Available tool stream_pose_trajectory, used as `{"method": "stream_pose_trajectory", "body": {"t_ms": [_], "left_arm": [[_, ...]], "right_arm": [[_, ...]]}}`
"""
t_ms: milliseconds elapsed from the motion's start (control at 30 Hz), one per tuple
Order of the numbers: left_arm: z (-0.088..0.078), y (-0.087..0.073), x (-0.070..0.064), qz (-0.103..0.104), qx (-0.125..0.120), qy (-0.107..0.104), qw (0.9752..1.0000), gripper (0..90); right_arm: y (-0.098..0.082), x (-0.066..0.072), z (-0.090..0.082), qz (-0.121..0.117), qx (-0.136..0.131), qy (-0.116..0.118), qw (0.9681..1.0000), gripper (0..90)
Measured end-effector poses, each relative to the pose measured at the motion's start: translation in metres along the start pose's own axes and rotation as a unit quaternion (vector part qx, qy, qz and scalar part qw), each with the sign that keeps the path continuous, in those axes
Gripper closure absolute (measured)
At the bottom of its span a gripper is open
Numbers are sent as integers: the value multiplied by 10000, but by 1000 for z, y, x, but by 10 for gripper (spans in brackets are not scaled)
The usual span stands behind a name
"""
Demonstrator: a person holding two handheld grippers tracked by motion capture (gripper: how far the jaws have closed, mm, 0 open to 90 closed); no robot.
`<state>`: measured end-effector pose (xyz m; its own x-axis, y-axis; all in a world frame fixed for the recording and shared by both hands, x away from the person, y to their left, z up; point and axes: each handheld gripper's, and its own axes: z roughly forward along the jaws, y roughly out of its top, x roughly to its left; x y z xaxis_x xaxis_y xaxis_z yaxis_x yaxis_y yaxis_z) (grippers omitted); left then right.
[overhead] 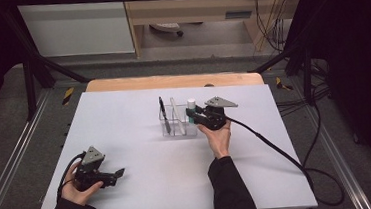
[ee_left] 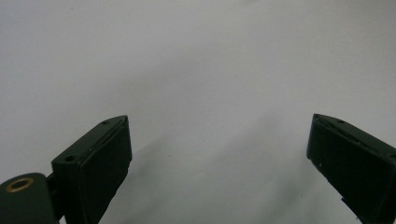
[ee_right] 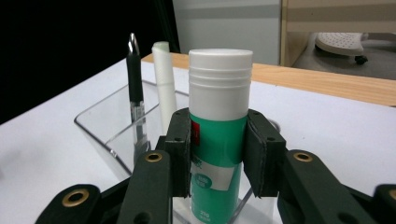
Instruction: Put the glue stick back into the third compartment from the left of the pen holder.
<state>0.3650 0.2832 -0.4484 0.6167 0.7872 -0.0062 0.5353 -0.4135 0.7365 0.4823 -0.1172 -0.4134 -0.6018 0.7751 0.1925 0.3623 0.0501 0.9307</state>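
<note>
My right gripper [ee_right: 218, 154] pinches the glue stick [ee_right: 219, 121] upright, low in the right compartment of the clear organizer [overhead: 179, 121], at 12 o'clock of mid-table. I judge this the placing step; next, spread the jaws and lift straight up. Left gripper [ee_left: 219, 154] spread, idle at 8 o'clock. Count: one glue stick, one pen [ee_right: 135, 79], one white tube [ee_right: 164, 74].

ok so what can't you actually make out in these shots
- Glue stick base: in the right gripper view, the right claw clamped round it and the bottom edge hide whether it rests on the clear organizer floor.
- Its label print: blurred, unreadable.
- Black pen lower end: hidden behind the claw.
- White stick beside the pen: what it is cannot be told.
- Left claw: open; both jaws cut off by the bottom edge.
</note>
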Motion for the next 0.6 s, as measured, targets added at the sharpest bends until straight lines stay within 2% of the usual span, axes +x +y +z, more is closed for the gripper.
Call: {"method": "stream_pose_trajectory", "body": {"t_ms": [367,467,533,600], "left_arm": [[0,-1,0,8,2,-9,10000,63],[0,-1,0,6,-8,-12,10000,63],[0,0,0,0,-7,-17,10000,63],[0,0,0,13,0,-15,10000,63]], "right_arm": [[-8,4,4,-151,-4,8,9999,651],[-6,6,1,-173,-6,6,9998,578],[-4,8,-3,-187,1,5,9998,562],[-1,9,-7,-313,-5,7,9995,537]]}}
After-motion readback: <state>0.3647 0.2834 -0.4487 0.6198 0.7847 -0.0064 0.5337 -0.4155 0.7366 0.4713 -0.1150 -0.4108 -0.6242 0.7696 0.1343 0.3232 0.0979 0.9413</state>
